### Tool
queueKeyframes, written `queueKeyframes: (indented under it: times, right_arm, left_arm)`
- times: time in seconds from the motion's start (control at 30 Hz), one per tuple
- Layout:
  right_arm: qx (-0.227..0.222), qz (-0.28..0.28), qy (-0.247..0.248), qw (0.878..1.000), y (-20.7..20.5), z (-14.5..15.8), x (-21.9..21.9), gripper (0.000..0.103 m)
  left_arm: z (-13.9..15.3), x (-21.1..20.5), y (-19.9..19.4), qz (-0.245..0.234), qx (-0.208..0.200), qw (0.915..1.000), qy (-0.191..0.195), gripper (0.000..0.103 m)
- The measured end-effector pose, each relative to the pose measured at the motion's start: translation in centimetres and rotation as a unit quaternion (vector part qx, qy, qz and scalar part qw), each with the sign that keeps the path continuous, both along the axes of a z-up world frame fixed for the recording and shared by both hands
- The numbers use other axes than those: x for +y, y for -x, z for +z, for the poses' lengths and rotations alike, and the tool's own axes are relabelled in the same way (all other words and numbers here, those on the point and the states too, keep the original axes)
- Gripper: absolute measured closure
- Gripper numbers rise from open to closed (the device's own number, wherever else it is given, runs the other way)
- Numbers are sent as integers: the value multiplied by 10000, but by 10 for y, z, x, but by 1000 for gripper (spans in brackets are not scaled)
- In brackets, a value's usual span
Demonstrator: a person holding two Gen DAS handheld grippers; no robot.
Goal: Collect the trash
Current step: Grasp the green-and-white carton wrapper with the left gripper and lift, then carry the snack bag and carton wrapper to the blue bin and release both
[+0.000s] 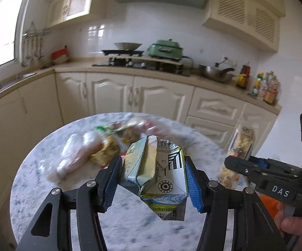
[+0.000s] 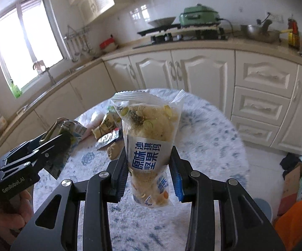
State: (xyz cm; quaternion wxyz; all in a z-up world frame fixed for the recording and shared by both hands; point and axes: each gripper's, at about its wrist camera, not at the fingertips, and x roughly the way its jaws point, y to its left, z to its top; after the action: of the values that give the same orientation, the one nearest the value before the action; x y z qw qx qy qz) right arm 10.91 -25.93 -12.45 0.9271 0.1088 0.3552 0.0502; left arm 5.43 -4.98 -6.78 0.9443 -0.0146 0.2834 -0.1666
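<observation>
My left gripper (image 1: 153,179) is shut on a crushed drink carton (image 1: 159,173), pale green and white with a barcode, held above the round marble table (image 1: 46,167). My right gripper (image 2: 150,168) is shut on a clear snack packet (image 2: 149,129) with blue Chinese lettering and crumbly filling, held upright above the table. The right gripper and its packet (image 1: 240,148) show at the right of the left wrist view. The left gripper with the carton (image 2: 71,129) shows at the left of the right wrist view. More wrappers (image 1: 100,146) lie on the table beyond the carton.
Cream kitchen cabinets (image 1: 130,92) and a counter with a stove (image 1: 142,62), a green cooker (image 1: 165,49), a pan and bottles stand behind the table. A sink and window are on the left. A cardboard box (image 2: 295,179) and an orange thing (image 2: 295,221) sit on the floor at the right.
</observation>
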Motion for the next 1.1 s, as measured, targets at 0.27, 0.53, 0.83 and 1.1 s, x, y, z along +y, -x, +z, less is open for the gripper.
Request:
queueKeyframes:
  times: [0.27, 0.53, 0.83, 1.1]
  right_arm:
    - [-357, -372, 37, 9987, 36, 34, -37, 66]
    - [-597, -1025, 234, 9927, 82, 60, -95, 66]
    - [-425, -2061, 450, 9766, 138, 59, -180, 66]
    - [236, -2834, 180, 9586, 166, -7, -255, 66]
  left_arm:
    - [16, -54, 8, -530, -196, 9983, 128, 49]
    - [21, -124, 1, -1228, -231, 9919, 246, 49]
    - [8, -218, -24, -2071, 80, 9777, 329, 49]
    - [-46, -313, -63, -2542, 877, 9632, -42, 49]
